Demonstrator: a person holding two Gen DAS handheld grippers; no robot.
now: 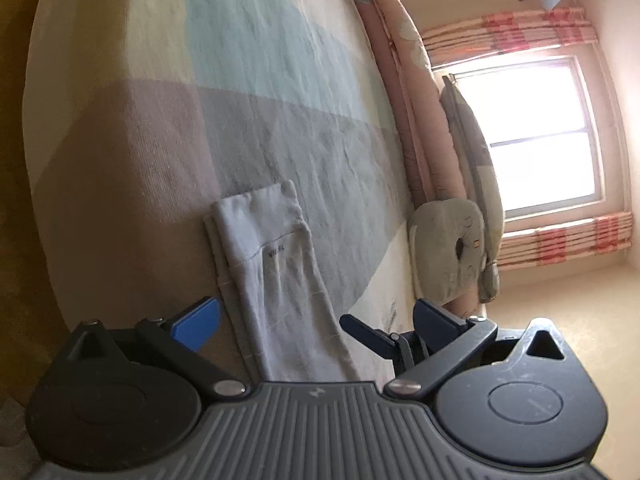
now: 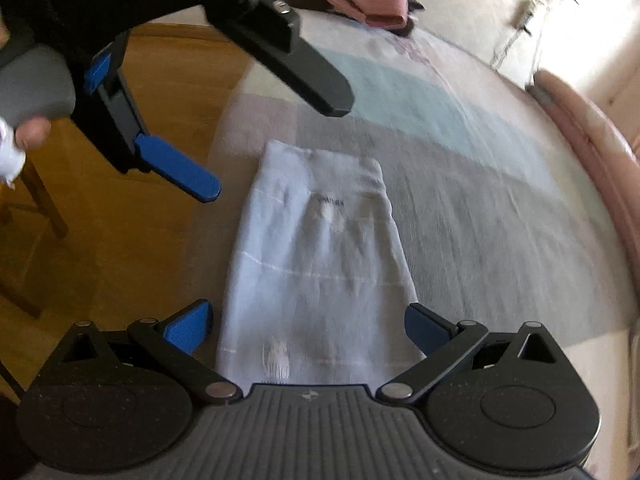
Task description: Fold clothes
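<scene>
Two handheld grippers hover above a bed, both with blue-padded jaws spread wide and holding nothing. In the right wrist view, the right gripper [image 2: 308, 330] fills the bottom of the frame, pointing down over a folded pale garment [image 2: 316, 264]. The garment lies as a long narrow rectangle in the centre of the frame, on a bedsheet [image 2: 500, 184] with wide blocks of grey, pale blue and cream. Its near end sits between the right gripper's open fingers without touching them.

The left gripper [image 2: 276, 152] enters from the upper left of that view, tilted downward, above and to the left of the garment's far end. A person's hand [image 2: 28, 132] grips its grey handle at the left edge.

In the left wrist view, the left gripper [image 1: 316, 324] sits at the bottom of the frame and the scene looks rotated. The garment lies near the sheet's left edge, where the bed drops to a wooden floor [image 2: 132, 240]. To the garment's right the sheet is open and flat, up to rolled bedding [image 1: 404, 120] along the wall. A bright window [image 1: 528, 132] fills the right side.
</scene>
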